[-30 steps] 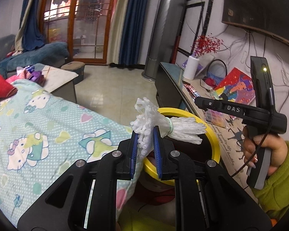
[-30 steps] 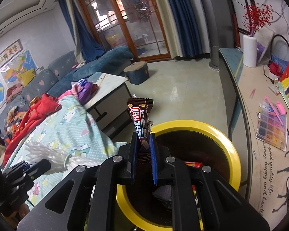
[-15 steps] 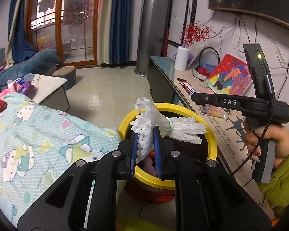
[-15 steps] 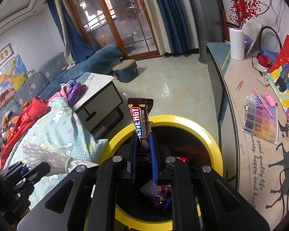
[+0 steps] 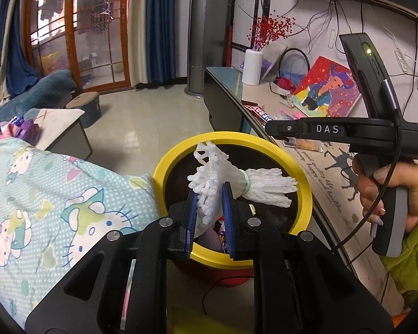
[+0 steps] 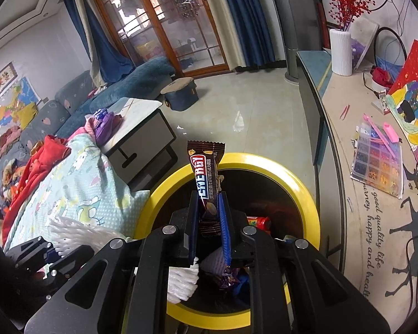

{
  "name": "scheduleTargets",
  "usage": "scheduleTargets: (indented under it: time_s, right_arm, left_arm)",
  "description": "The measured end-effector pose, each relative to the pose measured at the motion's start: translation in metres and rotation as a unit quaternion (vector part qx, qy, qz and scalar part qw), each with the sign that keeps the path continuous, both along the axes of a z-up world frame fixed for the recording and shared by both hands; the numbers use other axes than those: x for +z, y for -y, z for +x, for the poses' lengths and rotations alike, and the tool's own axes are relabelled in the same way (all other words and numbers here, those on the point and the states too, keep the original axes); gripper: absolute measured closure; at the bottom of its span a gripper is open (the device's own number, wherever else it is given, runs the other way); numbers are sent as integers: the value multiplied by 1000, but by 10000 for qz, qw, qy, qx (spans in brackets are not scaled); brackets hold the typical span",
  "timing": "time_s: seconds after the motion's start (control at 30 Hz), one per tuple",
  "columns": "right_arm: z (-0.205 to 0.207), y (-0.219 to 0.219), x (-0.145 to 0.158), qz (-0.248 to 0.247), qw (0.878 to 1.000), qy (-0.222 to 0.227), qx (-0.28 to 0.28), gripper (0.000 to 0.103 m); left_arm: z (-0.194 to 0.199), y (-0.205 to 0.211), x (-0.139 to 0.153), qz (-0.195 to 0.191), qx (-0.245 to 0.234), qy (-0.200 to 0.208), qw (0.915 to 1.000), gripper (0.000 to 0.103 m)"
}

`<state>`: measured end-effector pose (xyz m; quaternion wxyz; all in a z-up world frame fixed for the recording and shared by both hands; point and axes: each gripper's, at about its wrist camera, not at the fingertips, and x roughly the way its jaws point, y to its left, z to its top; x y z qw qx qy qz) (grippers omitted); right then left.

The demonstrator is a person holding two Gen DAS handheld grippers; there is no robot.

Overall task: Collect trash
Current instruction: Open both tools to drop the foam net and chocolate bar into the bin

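A round bin with a yellow rim (image 5: 303, 183) (image 6: 306, 194) stands on the floor between the bed and a long low counter. My left gripper (image 5: 209, 192) is shut on a white foam net sleeve (image 5: 217, 178) and holds it over the bin's near rim. My right gripper (image 6: 209, 203) is shut on a brown candy bar wrapper (image 6: 206, 172), upright over the bin's opening. Several wrappers (image 6: 257, 221) and another white foam piece (image 6: 181, 284) lie inside the bin. The right gripper's body (image 5: 348, 132) shows at the right of the left wrist view.
A bed with a Hello Kitty quilt (image 5: 41, 194) (image 6: 78, 183) borders the bin on the left. The counter (image 6: 356, 194) on the right carries a bead box (image 6: 376, 161), a painting (image 5: 328, 91), a white vase (image 5: 252, 66) and another candy bar (image 5: 260, 114). A side table (image 6: 142, 128) stands beyond.
Both grippers have moved closer over the bin and look further down into it. Each still holds its piece of trash.
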<state>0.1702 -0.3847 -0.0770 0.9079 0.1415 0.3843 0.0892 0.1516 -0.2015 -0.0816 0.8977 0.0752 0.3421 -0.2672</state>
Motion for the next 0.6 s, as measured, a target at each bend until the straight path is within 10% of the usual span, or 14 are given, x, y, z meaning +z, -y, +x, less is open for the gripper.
scheduleTargets:
  time_s: [0.13,0.6]
  right_arm:
    - [1,0,-3,-9,10000,-67,-31,86]
    - [-7,9,-2,-72,9998,-39,-198,55]
  left_arm:
    - [5,7,-2,11,-43,-73,10000,91]
    - [20,0,-6,-112,203,-203,9995,38]
